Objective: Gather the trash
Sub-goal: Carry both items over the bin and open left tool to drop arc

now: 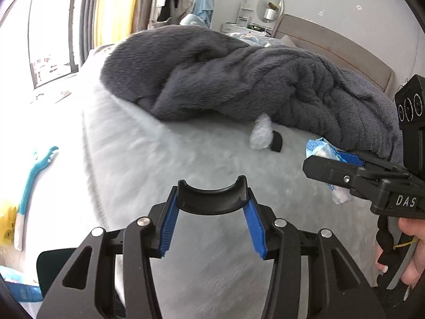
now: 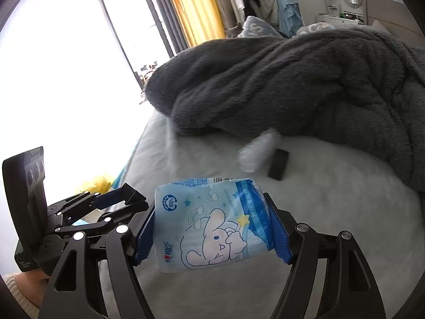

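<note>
Tissue pack (image 2: 212, 223), pale blue with a cartoon rabbit printed on it, sits clamped between the blue pads of your right gripper (image 2: 212, 228), one pad pressing on each end of the pack, and it hangs clear above the white bed (image 2: 332, 226). From the left wrist view the same pack (image 1: 320, 150) shows at the tip of that gripper (image 1: 334, 159) near the right edge of the bed, and your hand (image 1: 410, 247) is wrapped round its handle.

Your left gripper (image 1: 211, 210) is closed on a black curved piece (image 1: 212, 199), a half-ring shape with its ends turned up, caught between the two blue pads and held over the white cover of the bed (image 1: 159, 159). In the right wrist view that gripper (image 2: 114, 199) is seen from the side at the left, close beside the right one; from there you cannot tell what it carries.

Further up the bed, a crumpled clear plastic wrapper (image 1: 261, 133) lies just below the fold of the grey fleece blanket (image 1: 225, 74), with a small black block (image 1: 276, 141) touching or just beside it. The blanket is heaped across the far half of the bed. A blue and white strip (image 1: 32, 186) and something yellow (image 1: 6, 226) lie off the bed's left edge.
</note>
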A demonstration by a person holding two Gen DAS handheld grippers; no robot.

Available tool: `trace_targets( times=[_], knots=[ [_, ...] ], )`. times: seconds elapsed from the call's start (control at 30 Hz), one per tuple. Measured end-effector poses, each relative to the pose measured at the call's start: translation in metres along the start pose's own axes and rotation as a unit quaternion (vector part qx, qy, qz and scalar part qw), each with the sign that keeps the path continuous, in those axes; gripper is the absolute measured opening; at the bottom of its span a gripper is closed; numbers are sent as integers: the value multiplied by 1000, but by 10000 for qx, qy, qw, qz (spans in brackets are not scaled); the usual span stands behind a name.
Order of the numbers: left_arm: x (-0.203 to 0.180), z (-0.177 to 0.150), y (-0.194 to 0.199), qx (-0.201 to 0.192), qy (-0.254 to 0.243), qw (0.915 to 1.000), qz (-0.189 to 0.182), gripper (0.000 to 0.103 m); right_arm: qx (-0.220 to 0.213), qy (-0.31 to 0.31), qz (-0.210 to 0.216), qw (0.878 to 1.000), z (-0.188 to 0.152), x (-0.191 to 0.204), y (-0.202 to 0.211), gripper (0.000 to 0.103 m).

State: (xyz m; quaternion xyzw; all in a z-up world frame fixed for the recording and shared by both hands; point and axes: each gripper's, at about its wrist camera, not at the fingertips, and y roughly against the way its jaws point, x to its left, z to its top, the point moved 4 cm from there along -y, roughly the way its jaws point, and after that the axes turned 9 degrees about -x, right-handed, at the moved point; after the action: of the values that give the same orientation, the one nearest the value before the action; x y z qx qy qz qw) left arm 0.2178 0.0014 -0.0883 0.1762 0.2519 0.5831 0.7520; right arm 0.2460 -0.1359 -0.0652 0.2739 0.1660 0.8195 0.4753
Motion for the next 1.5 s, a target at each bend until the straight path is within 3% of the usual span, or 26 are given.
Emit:
trace_targets(
  times=[0.4,0.8,1.5],
  knots=[
    [67,-19,46,45,486,9974,521,51,5,254,369,9990,-7,64,-14,73],
    [125,-27,72,128,649,9928,1000,51,86,453,760,9960,-10,128,-39,73],
    [232,-82,94,1071,1197,9748,1546,51,464,957,1247,9865,-35,228,-93,73]
  ],
)
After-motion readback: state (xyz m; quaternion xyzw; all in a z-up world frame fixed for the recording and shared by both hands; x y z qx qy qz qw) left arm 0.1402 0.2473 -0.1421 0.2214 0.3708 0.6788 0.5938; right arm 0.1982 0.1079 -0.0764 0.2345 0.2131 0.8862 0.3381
